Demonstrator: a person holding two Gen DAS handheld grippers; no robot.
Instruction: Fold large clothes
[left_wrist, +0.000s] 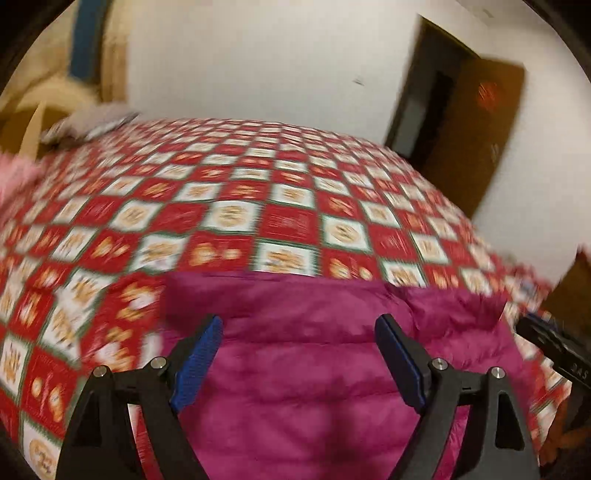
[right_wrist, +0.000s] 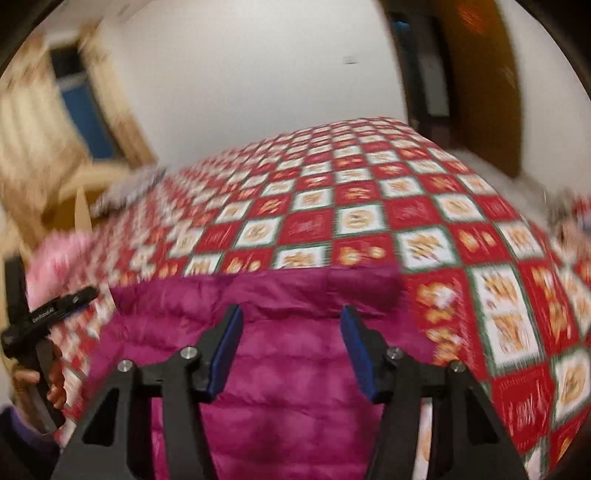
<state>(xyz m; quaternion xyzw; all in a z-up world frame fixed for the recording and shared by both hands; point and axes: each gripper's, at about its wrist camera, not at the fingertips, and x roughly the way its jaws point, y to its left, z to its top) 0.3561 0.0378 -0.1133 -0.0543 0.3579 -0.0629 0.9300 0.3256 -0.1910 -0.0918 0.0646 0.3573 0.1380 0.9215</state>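
Seemingly below both open jaws, clear: folded magenta jacket (left_wrist: 314, 369).

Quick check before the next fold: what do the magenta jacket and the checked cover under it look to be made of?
Magenta jacket: apparently a thin, slightly shiny synthetic shell over puffy filling, since stitched horizontal channels bulge between the seams.
Checked cover: seemingly a flat, matte printed woven cloth, red and white squares with orange motifs. Blur hides the weave, so cotton or blend is unclear.
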